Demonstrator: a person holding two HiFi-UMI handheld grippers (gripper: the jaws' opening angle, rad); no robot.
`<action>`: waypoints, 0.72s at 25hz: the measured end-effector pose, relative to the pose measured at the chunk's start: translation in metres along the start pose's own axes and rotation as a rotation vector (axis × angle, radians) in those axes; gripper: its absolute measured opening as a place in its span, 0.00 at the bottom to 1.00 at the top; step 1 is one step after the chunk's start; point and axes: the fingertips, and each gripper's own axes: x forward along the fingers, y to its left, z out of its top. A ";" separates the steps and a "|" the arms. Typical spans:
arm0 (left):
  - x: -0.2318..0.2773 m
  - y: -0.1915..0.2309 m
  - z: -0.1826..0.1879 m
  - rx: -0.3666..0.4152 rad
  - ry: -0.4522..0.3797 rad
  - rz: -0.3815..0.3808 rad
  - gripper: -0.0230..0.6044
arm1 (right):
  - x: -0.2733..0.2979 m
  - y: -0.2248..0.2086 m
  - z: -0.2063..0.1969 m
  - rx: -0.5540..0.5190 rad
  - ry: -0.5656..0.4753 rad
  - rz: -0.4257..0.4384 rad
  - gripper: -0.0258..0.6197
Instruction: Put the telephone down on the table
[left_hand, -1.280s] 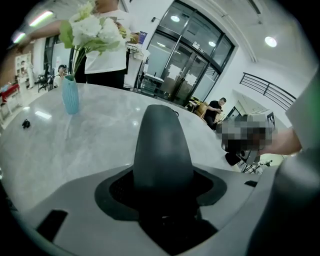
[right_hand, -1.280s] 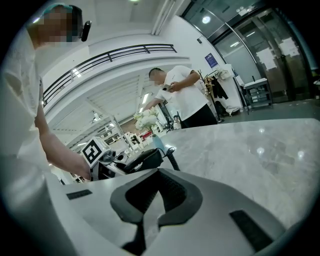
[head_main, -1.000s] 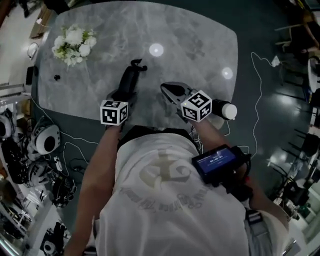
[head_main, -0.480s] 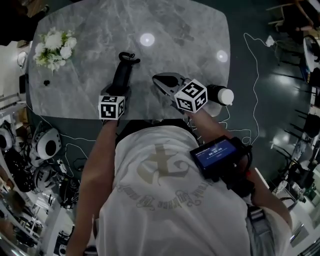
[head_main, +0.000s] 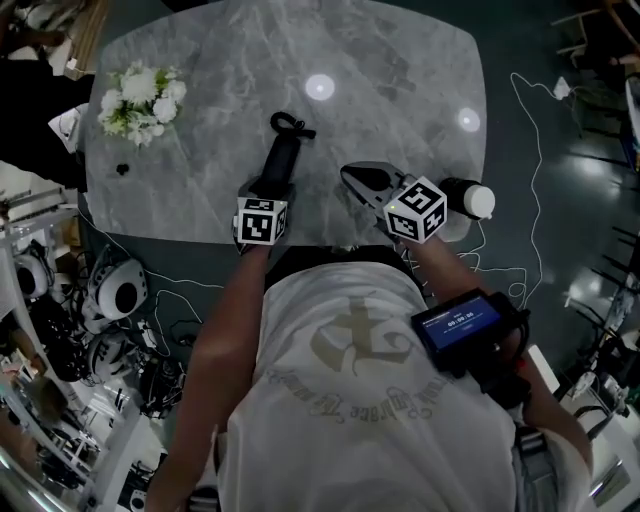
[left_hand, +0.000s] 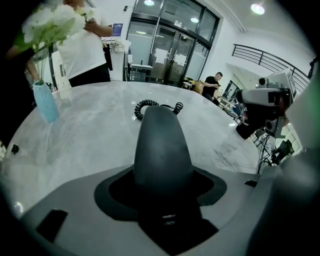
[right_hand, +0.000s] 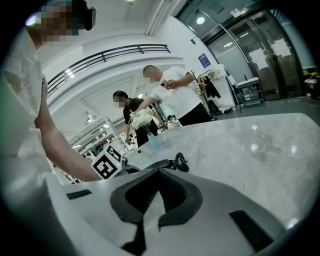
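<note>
2 claws are in my hands over the grey marble table (head_main: 400, 60), and only 1 of them carries anything. My left claw (head_main: 263, 188) is clamped on the dark telephone (head_main: 282, 158): its jaws stand wide around the thick end of the handset, which runs straight out ahead of them, with the coiled cord (head_main: 290, 125) curled at its far tip. The handset is over the near middle of the tabletop, but I cannot tell whether it touches the marble. My right claw (head_main: 362, 182) hangs just beside it to the right, jaw tips together with nothing between them, pointing toward the handset. 1 bunch of white flowers (head_main: 140, 95) stands well apart at the table's far left.
</note>
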 end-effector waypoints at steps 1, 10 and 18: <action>0.001 -0.001 -0.001 0.003 0.004 0.003 0.48 | -0.002 0.000 -0.001 0.002 -0.002 -0.004 0.06; 0.002 -0.002 -0.001 0.046 0.035 0.056 0.49 | -0.023 0.001 -0.010 0.019 -0.016 -0.042 0.06; -0.006 -0.004 -0.005 0.104 0.017 0.104 0.51 | -0.037 0.009 -0.016 0.026 -0.029 -0.054 0.06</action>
